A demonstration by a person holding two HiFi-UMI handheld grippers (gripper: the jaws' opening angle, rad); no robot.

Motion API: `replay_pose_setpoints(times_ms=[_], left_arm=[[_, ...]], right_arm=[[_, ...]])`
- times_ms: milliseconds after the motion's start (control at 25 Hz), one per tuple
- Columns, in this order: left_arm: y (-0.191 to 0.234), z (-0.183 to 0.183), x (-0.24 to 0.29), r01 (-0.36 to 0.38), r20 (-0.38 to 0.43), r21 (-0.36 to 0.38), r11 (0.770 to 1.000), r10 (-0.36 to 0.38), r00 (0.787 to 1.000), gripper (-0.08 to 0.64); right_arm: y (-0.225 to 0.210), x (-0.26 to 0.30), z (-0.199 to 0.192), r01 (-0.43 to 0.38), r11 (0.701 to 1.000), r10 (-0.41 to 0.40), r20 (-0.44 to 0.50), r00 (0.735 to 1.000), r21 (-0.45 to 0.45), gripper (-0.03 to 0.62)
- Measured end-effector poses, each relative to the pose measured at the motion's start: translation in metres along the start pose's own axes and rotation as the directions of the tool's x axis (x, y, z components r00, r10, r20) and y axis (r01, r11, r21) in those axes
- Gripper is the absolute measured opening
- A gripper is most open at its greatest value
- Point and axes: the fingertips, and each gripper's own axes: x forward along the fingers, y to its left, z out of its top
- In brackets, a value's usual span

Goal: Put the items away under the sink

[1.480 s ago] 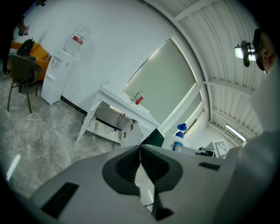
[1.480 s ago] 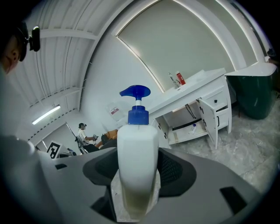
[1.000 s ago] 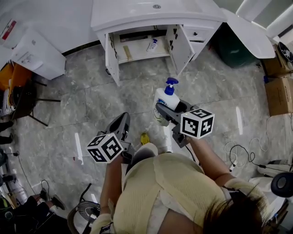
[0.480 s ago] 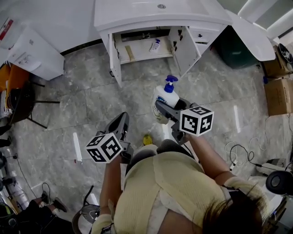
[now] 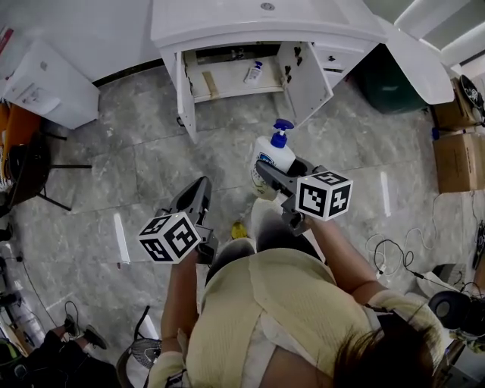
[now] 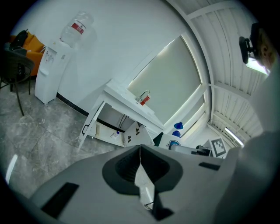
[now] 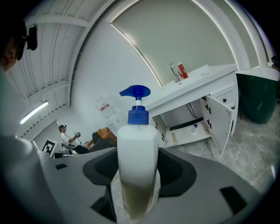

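Note:
My right gripper (image 5: pixel 263 176) (image 7: pixel 136 173) is shut on a white pump bottle (image 5: pixel 271 159) (image 7: pixel 137 153) with a blue pump head, held upright above the floor. The left gripper (image 5: pixel 198 193) (image 6: pixel 139 162) hangs lower at the left, shut and empty, its jaws pressed together. Ahead stands the white sink cabinet (image 5: pixel 261 19) (image 7: pixel 199 78) with both doors open. A small white bottle with a blue cap (image 5: pixel 253 73) (image 7: pixel 194 129) lies on the cabinet's shelf. The held bottle also shows at the right in the left gripper view (image 6: pixel 175 140).
The open right cabinet door (image 5: pixel 301 72) juts towards me. A dark green bin (image 5: pixel 394 83) stands right of the cabinet, cardboard boxes (image 5: pixel 458 155) further right. A water dispenser (image 5: pixel 45 87) stands at the left, with a chair (image 5: pixel 34 170) beside it. Cables (image 5: pixel 394 254) lie on the floor.
I have drifted slightly forward, towards the cabinet. The right gripper carries the pump bottle a little up and left. The left gripper stays shut and level.

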Motion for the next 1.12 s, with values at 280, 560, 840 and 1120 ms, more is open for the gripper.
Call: replay_pose_setpoints(times_ms=[280, 560, 840, 1120], left_arm=[[0.006, 0.021, 0.037, -0.043, 0.023, -0.015, 0.999, 0.044, 0.999, 0.038], [0.004, 0.048, 0.091, -0.073, 0.046, -0.045, 0.996, 0.075, 0.996, 0.038], [0.004, 0.076, 0.144, -0.123, 0.058, -0.062, 0.991, 0.126, 0.990, 0.038], [0.005, 0.088, 0.187, -0.158, 0.059, -0.085, 0.984, 0.163, 0.985, 0.038]], right_arm=[[-0.028, 0.035, 0.030, -0.042, 0.999, 0.041, -0.028, 0.999, -0.014, 0.275], [-0.066, 0.064, 0.067, -0.072, 0.997, 0.069, -0.083, 0.994, -0.031, 0.275], [-0.109, 0.095, 0.107, -0.105, 0.994, 0.099, -0.141, 0.985, -0.039, 0.275], [-0.144, 0.118, 0.127, -0.139, 0.989, 0.127, -0.205, 0.971, -0.048, 0.275]])
